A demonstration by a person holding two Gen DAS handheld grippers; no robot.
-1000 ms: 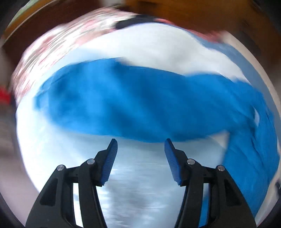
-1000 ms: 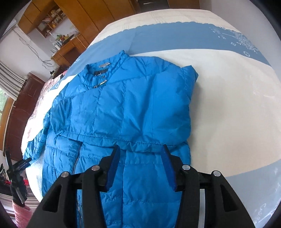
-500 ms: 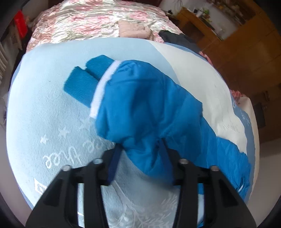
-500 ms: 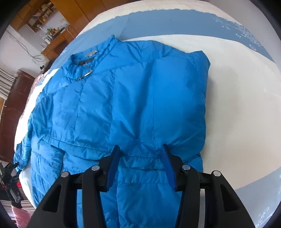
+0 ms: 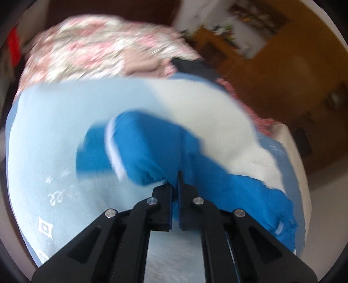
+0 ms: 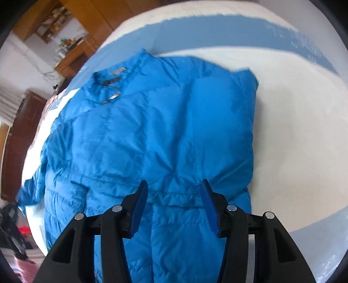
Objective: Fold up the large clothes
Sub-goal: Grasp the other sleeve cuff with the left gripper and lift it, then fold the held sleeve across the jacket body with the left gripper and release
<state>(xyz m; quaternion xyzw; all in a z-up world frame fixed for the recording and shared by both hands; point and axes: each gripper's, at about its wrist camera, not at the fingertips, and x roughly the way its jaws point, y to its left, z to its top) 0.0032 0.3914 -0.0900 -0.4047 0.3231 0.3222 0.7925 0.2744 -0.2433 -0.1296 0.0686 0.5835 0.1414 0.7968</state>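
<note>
**One sleeve folded in, the other just gripped**

I see the jacket point(image 6: 152, 135) lying front-up on the bed point(image 6: 300, 135), collar far from me, hem near, long axis running away. One side is already folded over. My left gripper point(image 5: 175, 180) is clamped on the other sleeve point(image 5: 152, 152); my right gripper point(image 6: 174, 193) hovers open over the waist. Body folds remain.

I see a bed point(image 6: 293, 130) in daylight, wooden cabinets point(image 6: 91, 13) at eleven o'clock, a desk point(image 6: 71, 58) below them.
</note>
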